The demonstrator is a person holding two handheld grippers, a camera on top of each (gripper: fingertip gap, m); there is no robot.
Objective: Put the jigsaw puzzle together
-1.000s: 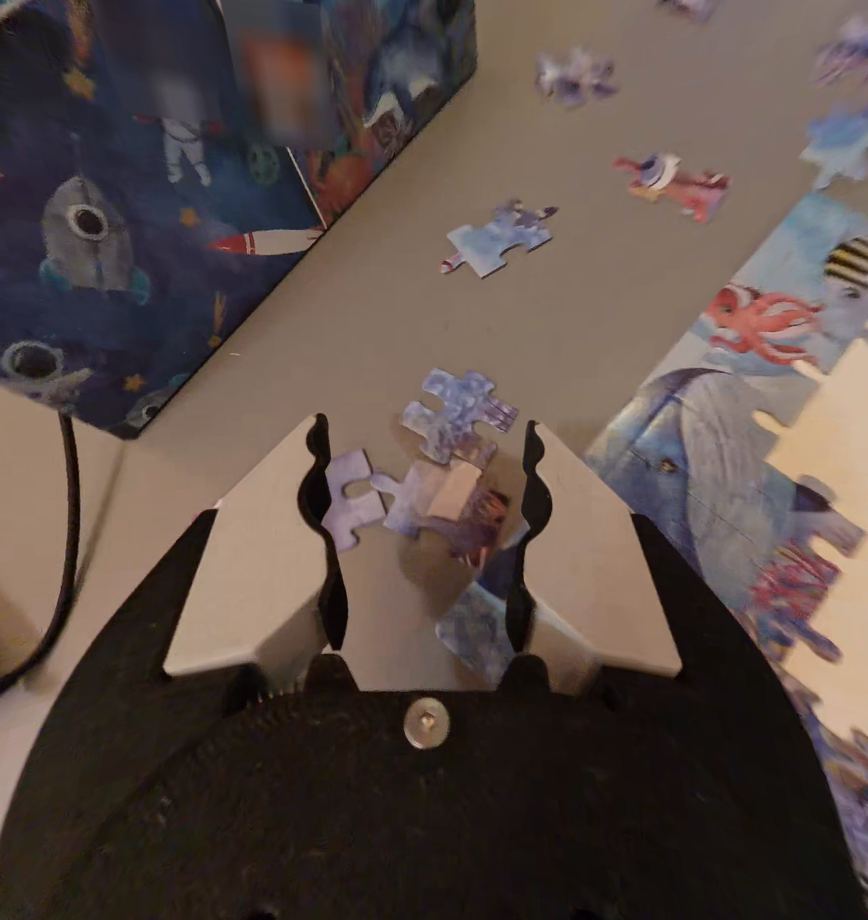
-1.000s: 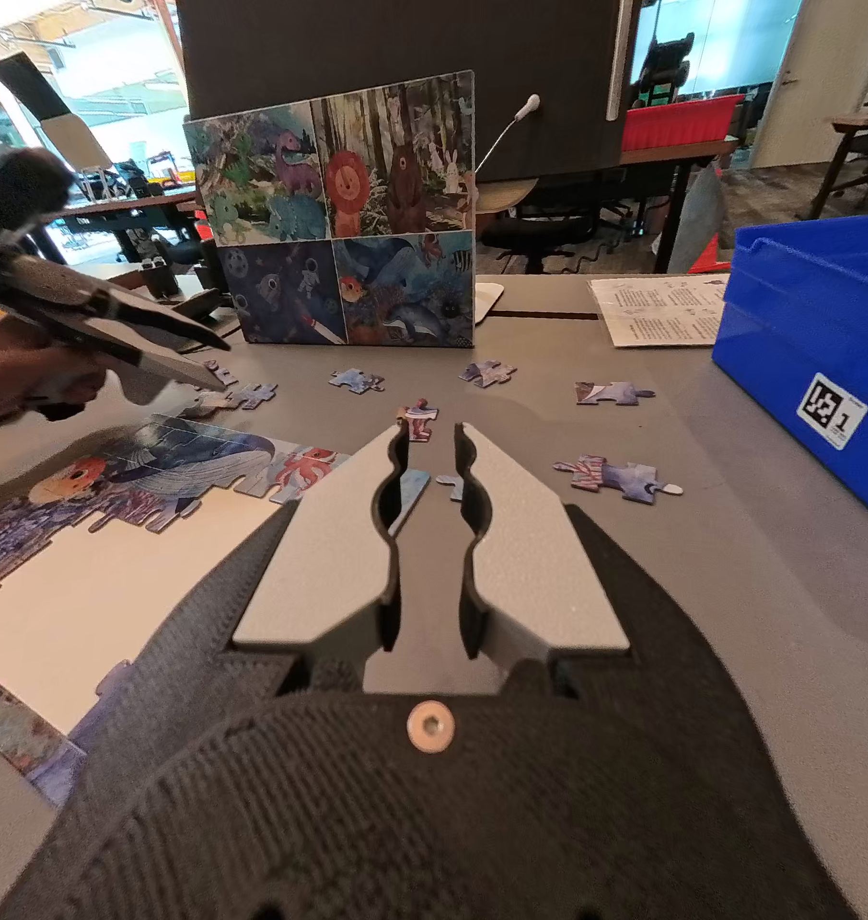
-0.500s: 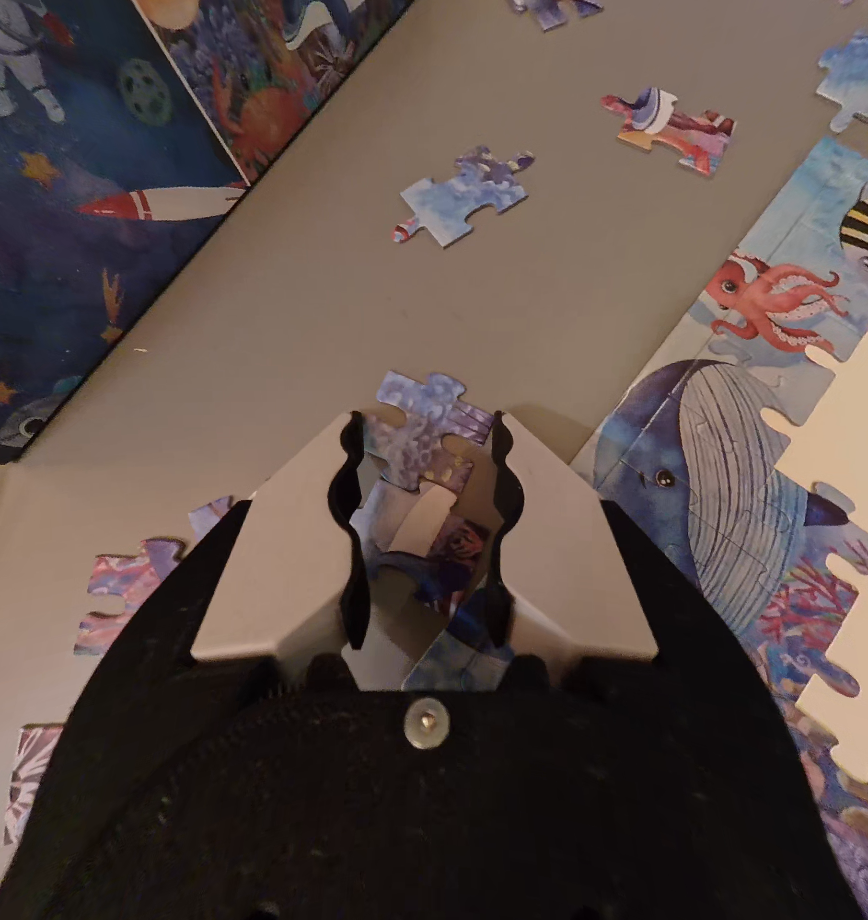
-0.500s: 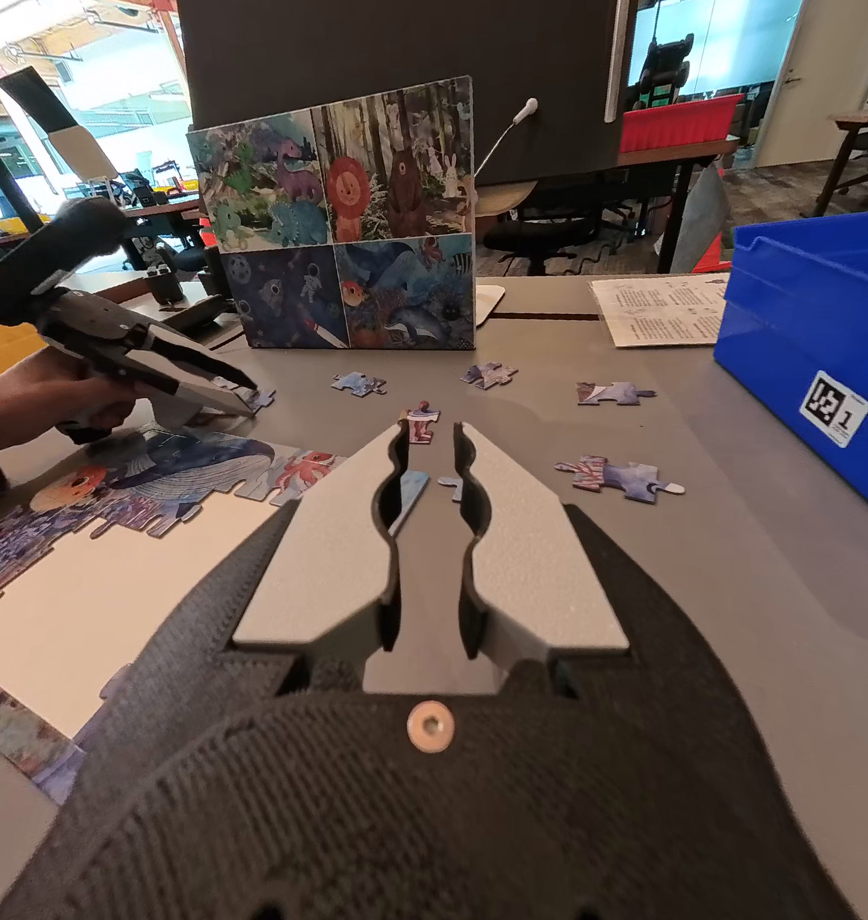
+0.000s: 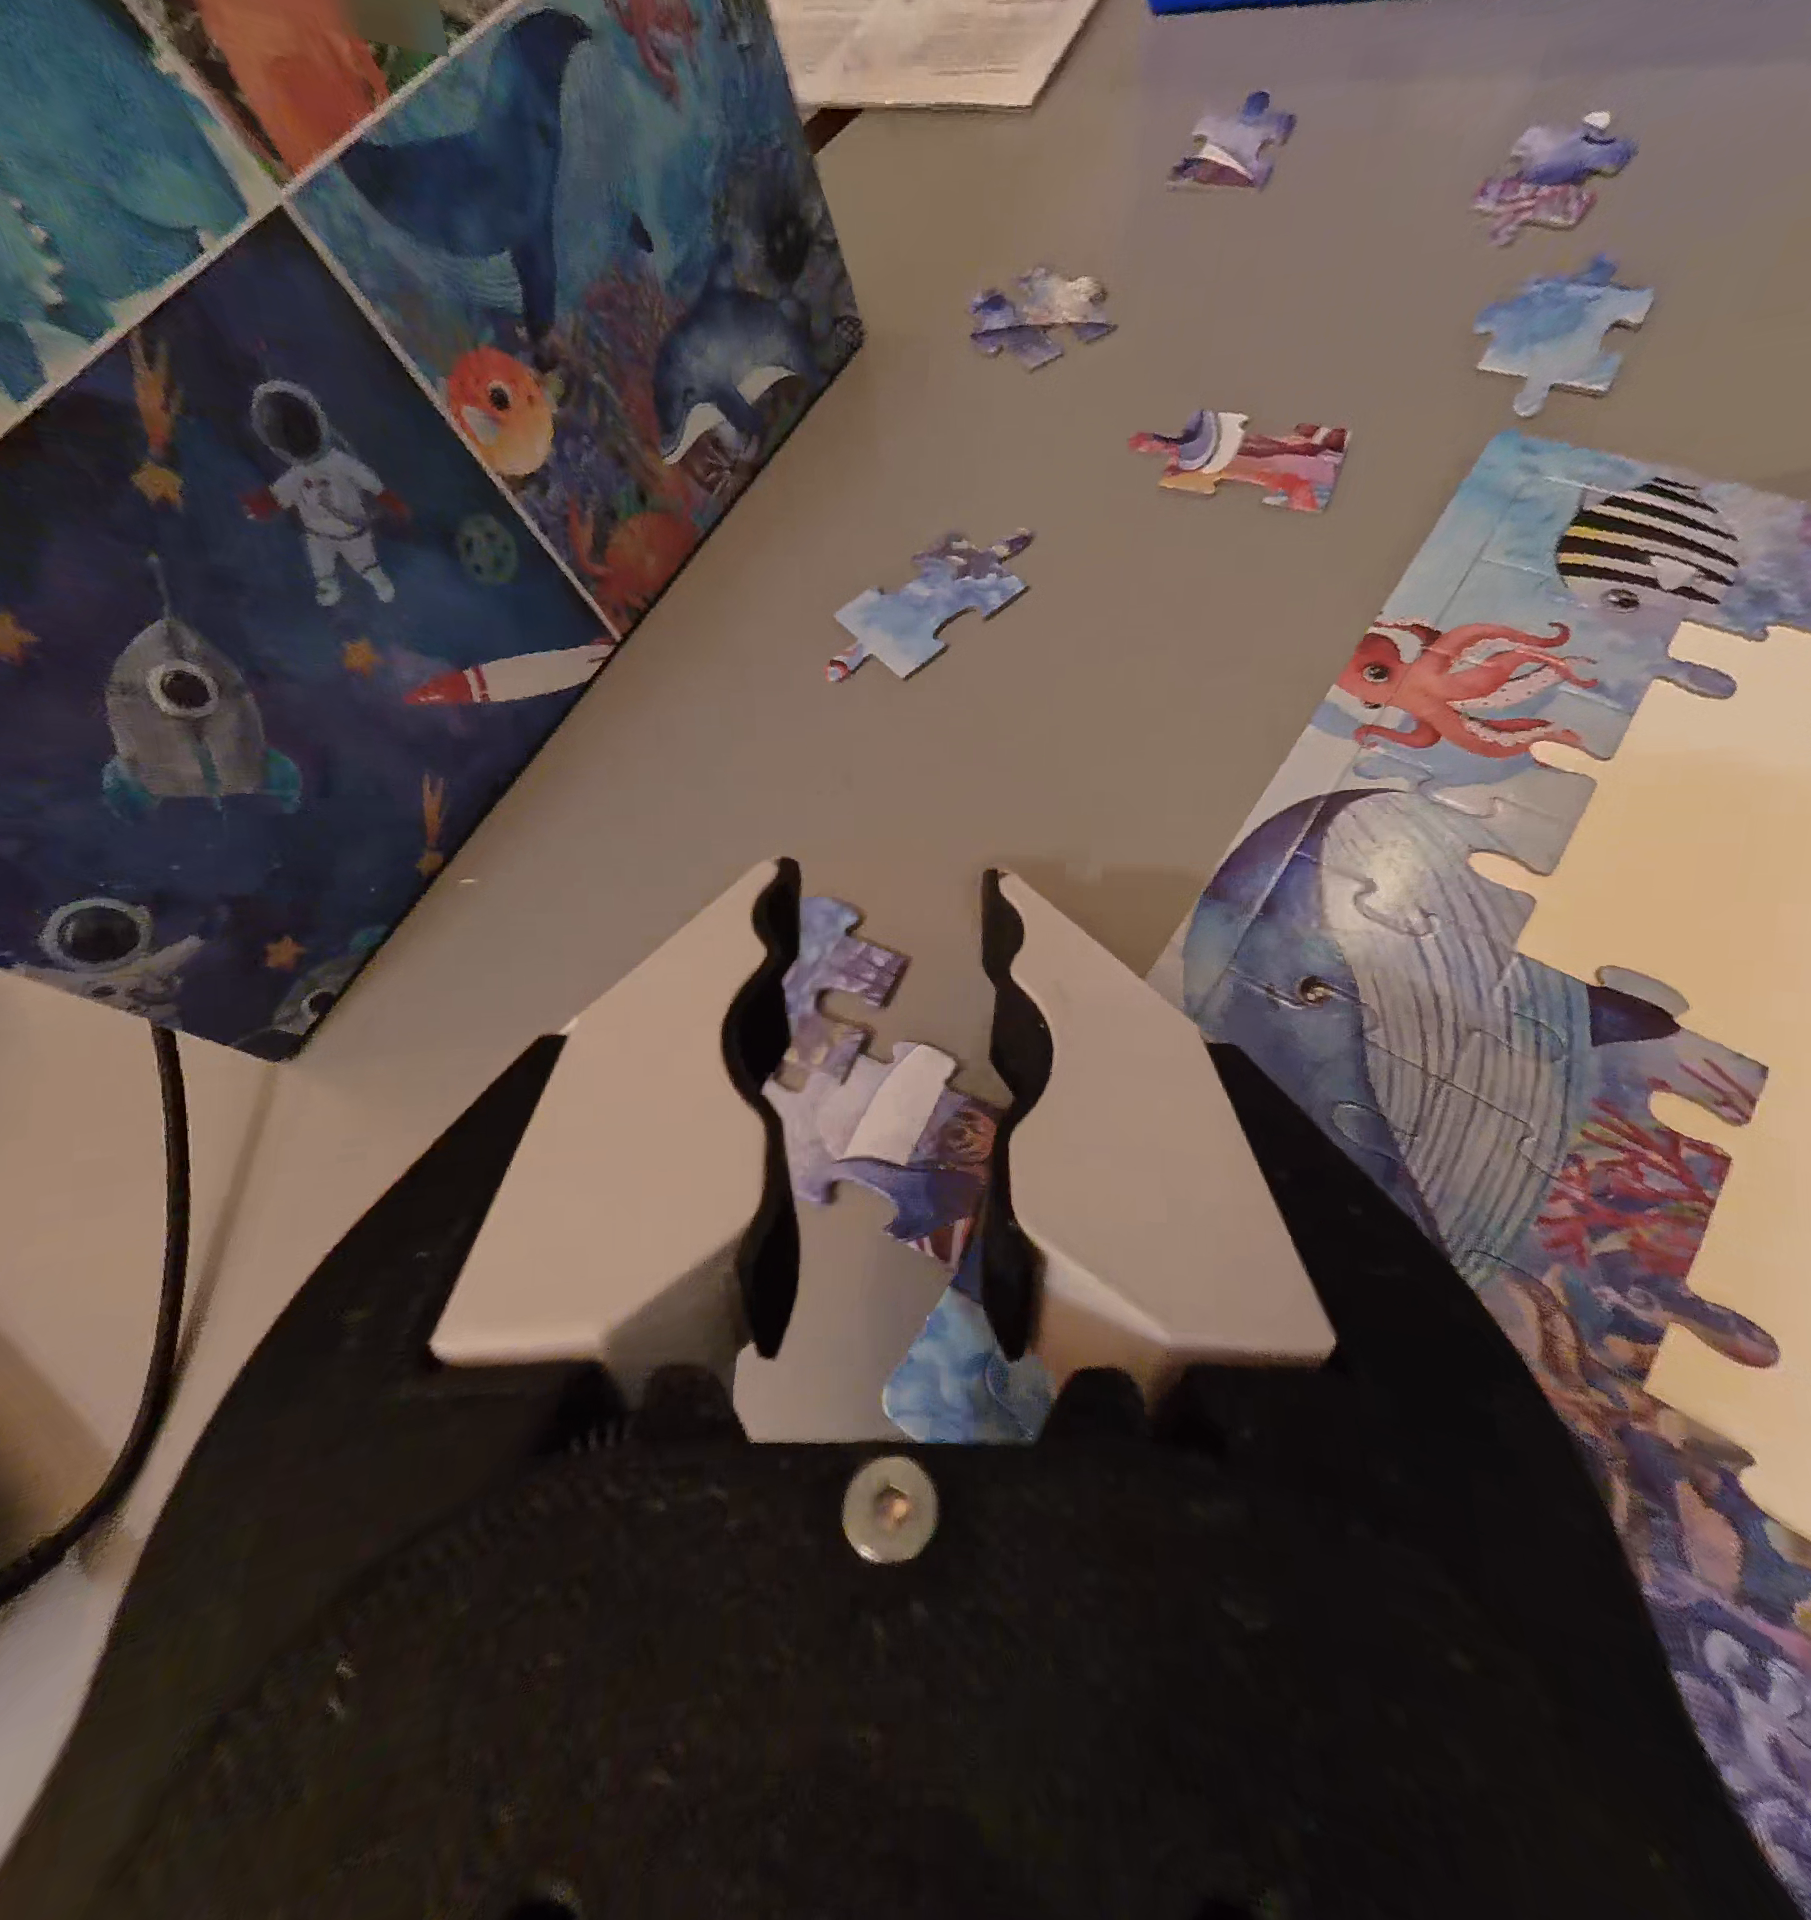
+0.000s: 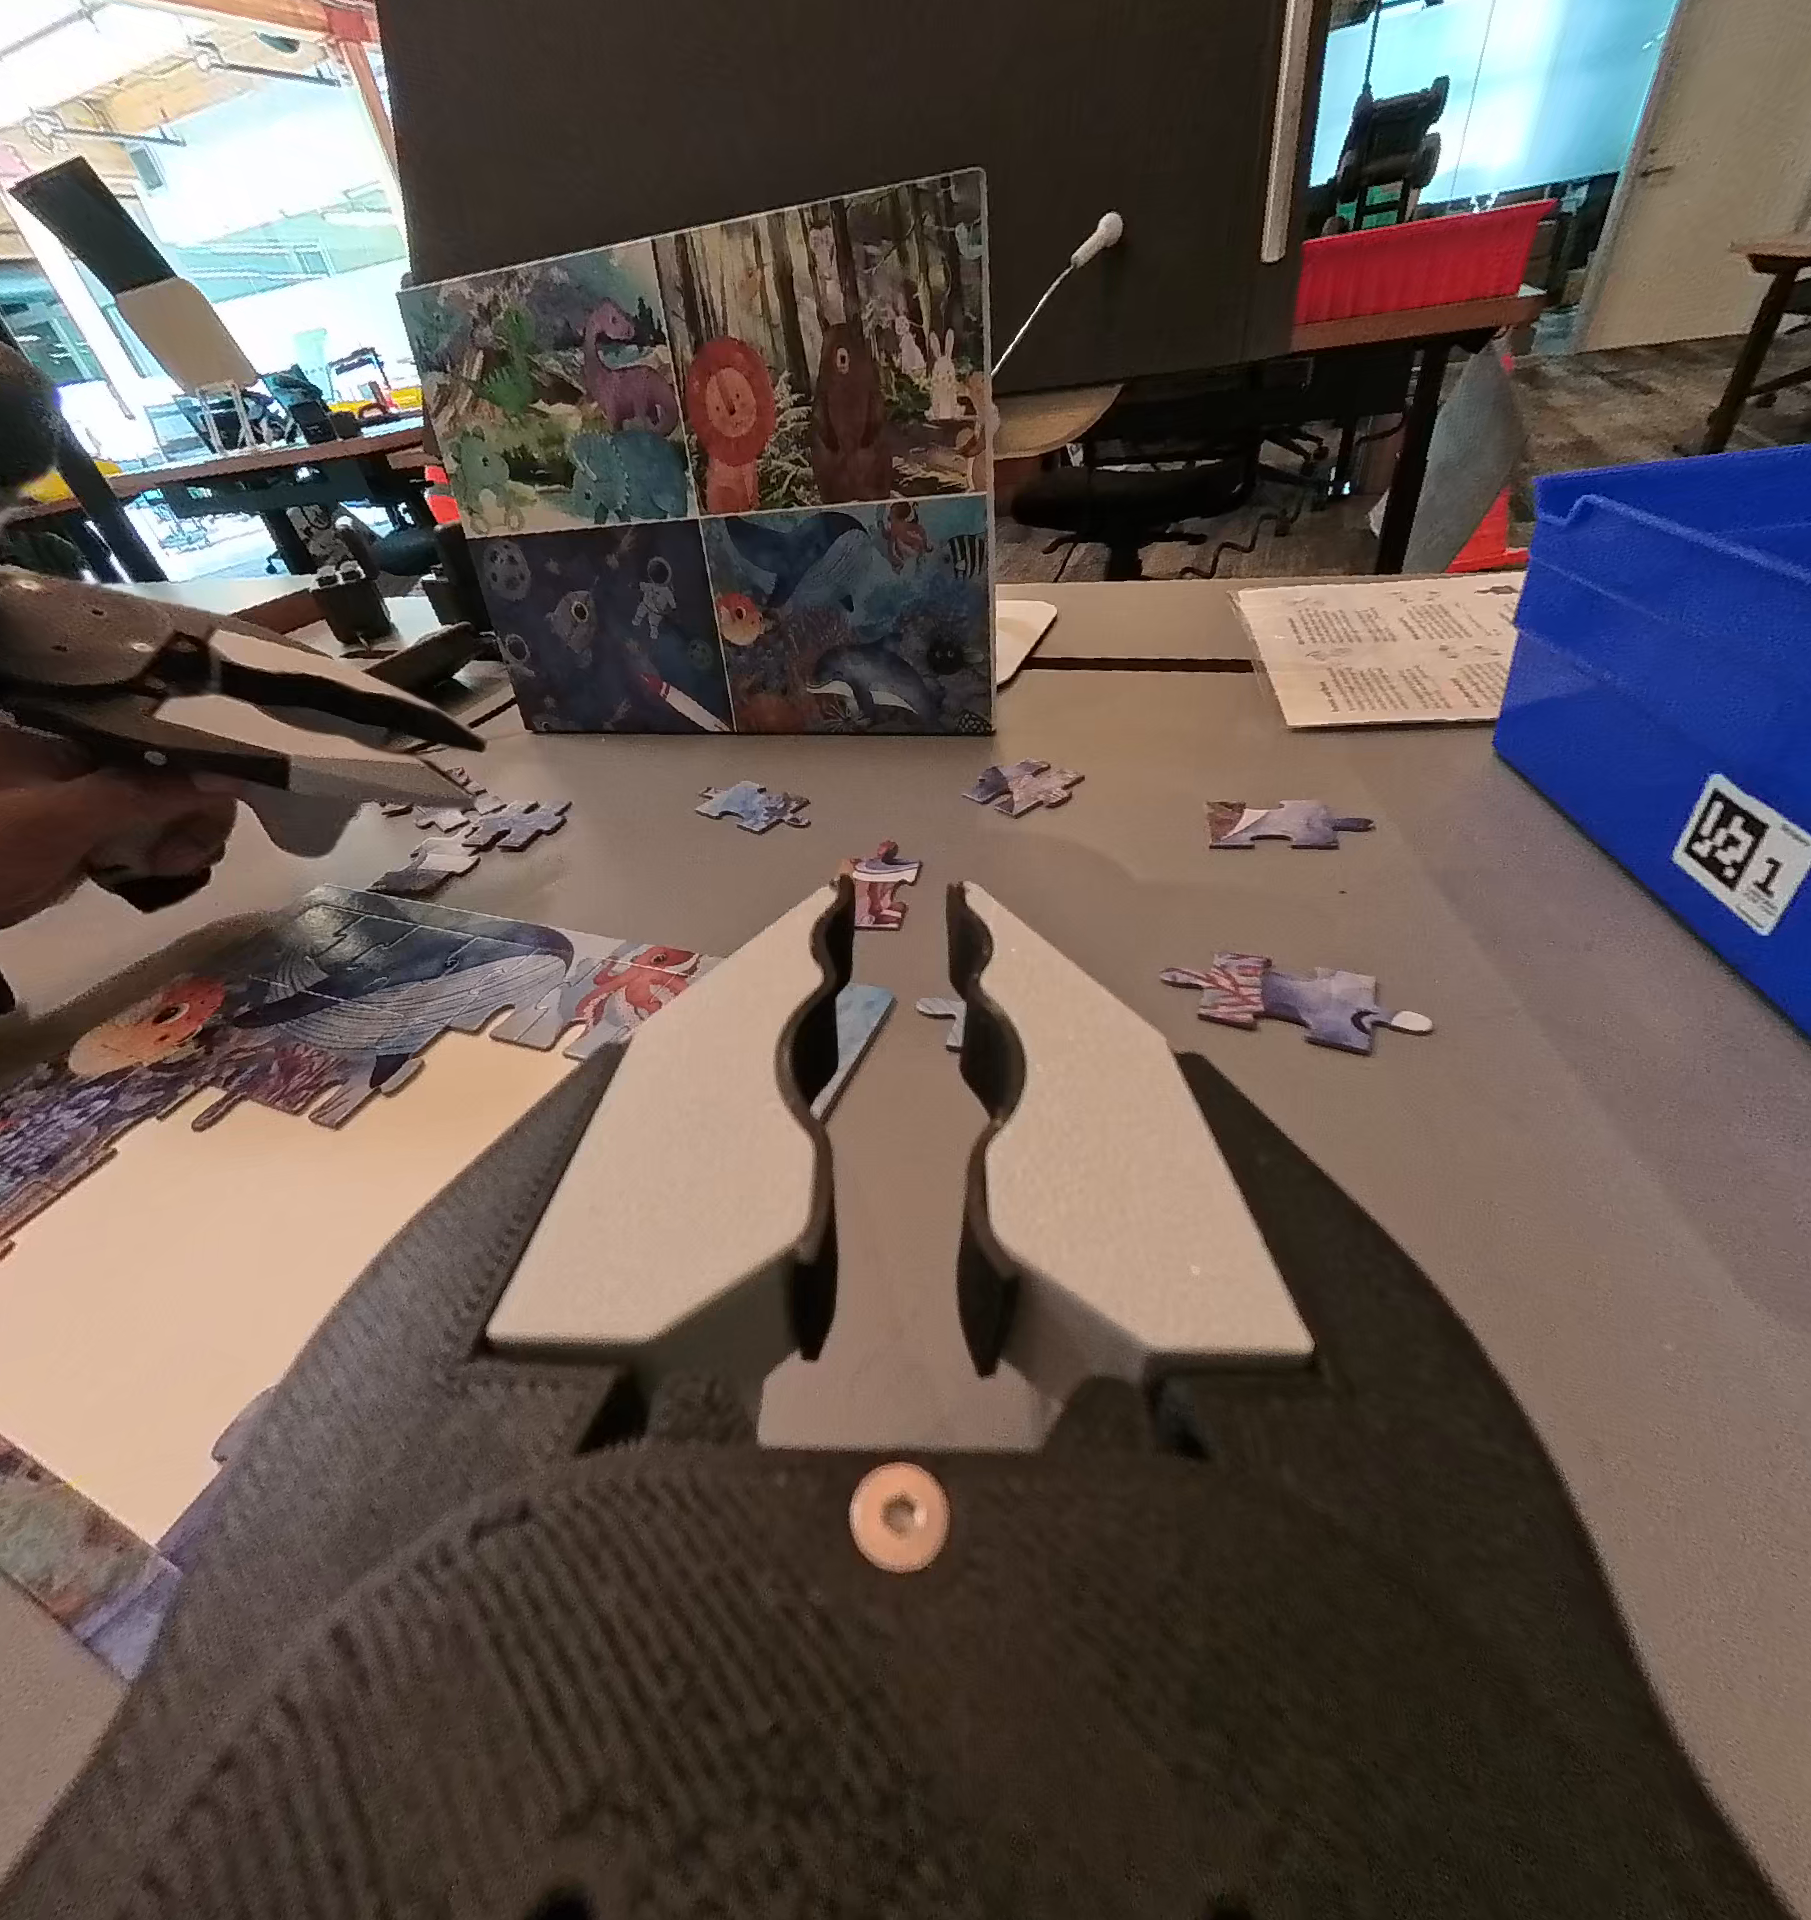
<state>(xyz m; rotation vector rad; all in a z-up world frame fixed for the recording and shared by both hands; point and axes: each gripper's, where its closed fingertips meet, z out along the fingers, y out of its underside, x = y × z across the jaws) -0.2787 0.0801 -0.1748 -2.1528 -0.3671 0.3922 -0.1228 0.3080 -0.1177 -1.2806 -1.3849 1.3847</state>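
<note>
Half-built ocean puzzle (image 5: 1420, 977) lies flat (loose pieces (image 5: 932, 603) nearby).

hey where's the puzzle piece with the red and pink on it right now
The red-and-pink piece lies loose on the grey table, in the left wrist view up and right of centre, just beyond the assembled puzzle's striped-fish corner. The right wrist view shows it beyond the right gripper.

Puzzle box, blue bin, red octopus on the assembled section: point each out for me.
Puzzle box (image 6: 719, 499), right wrist view, centre of its picture face.
Blue bin (image 6: 1701, 665), right wrist view, its near wall.
Red octopus (image 5: 1457, 686), left wrist view, its body.
</note>
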